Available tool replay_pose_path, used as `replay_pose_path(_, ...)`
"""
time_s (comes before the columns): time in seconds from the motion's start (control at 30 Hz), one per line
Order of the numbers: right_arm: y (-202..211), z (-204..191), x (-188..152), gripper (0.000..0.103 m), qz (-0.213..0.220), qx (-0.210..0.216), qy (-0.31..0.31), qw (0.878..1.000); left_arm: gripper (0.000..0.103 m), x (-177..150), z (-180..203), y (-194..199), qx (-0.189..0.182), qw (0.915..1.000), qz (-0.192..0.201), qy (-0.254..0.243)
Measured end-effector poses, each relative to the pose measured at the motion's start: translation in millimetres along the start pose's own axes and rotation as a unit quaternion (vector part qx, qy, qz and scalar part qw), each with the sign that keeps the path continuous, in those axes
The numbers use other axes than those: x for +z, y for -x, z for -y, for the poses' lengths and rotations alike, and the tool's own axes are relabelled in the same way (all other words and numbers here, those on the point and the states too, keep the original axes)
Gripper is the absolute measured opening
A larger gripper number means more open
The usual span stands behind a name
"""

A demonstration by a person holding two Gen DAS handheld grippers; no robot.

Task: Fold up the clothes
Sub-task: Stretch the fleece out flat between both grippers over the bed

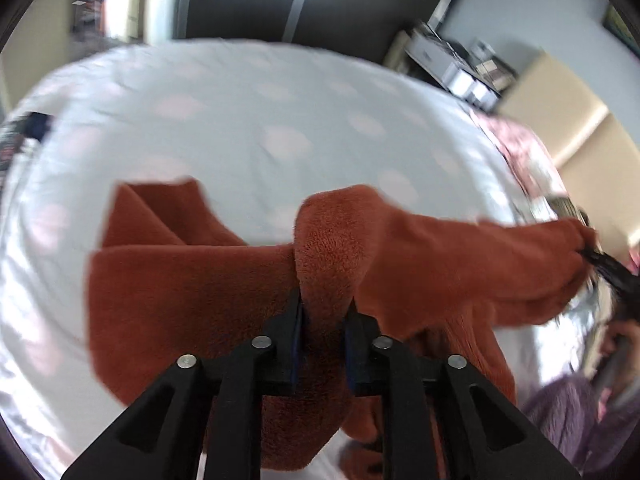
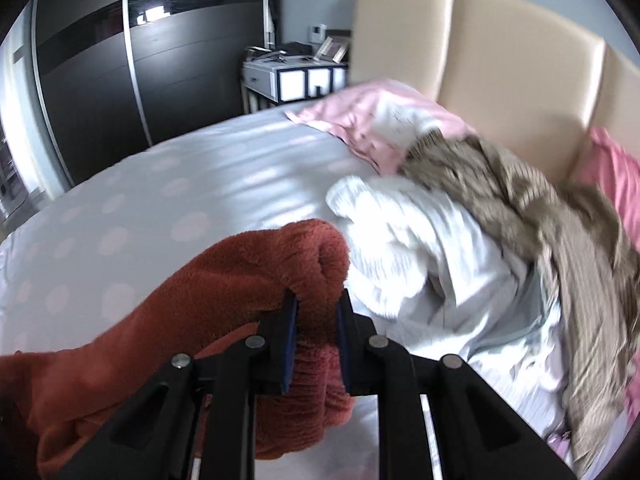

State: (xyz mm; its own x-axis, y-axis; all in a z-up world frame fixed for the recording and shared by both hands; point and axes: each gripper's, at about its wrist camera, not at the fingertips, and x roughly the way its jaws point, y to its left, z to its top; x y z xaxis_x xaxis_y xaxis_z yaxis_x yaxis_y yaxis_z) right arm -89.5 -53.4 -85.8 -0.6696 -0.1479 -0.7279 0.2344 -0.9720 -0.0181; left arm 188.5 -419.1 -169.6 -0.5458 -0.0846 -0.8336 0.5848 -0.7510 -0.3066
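A rust-red fleece garment (image 1: 208, 288) lies partly spread on the pale spotted bedsheet (image 1: 240, 120). A raised fold of it fills the gap between the pads of my left gripper (image 1: 325, 300), which is shut on it. One part stretches off to the right, where my right gripper (image 1: 600, 258) holds its end. In the right wrist view the thick bunched end of the fleece garment (image 2: 308, 256) sits between the blue pads of the right gripper (image 2: 316, 300), which is shut on it, lifted a little above the bedsheet (image 2: 160, 208).
A heap of white clothing (image 2: 420, 248) and a tan ribbed garment (image 2: 540, 208) lies right of the right gripper, against pink pillows (image 2: 372, 120) and a beige headboard (image 2: 500, 64). A nightstand (image 2: 296, 76) and dark wardrobe (image 2: 160, 60) stand beyond the bed. A hand and purple sleeve (image 1: 576, 412) show at lower right.
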Motion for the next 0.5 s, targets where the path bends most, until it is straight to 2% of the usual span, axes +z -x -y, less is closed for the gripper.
replay_pose_path(0.03,-10,4,-11,0.017,-0.003,-0.004,-0.005,1.000,0.033,-2,2,-7,-0.003,0.9999,-0.013,-0.007)
replay_pose_path(0.07,-12,5,-20,0.017,-0.004,-0.006,-0.003,1.000,0.035,-5,5,-11,0.000,0.9997,-0.020,-0.014)
replay_pose_path(0.2,-33,13,-38,0.017,-0.027,0.012,-0.019,0.999,0.037,-8,6,-2,0.003,0.9999,-0.013,-0.009)
replay_pose_path(0.27,-43,20,-39,0.017,-0.035,0.026,-0.037,0.998,0.045,-3,-3,8,-0.005,1.0000,0.003,0.008)
replay_pose_path(0.4,-57,24,-44,0.017,-0.049,0.041,-0.049,0.997,0.046,-2,-28,45,0.009,0.9964,0.066,0.053)
replay_pose_path(0.5,-66,25,-46,0.017,-0.059,0.047,-0.057,0.996,0.050,-7,-56,65,0.050,0.9879,0.106,0.102)
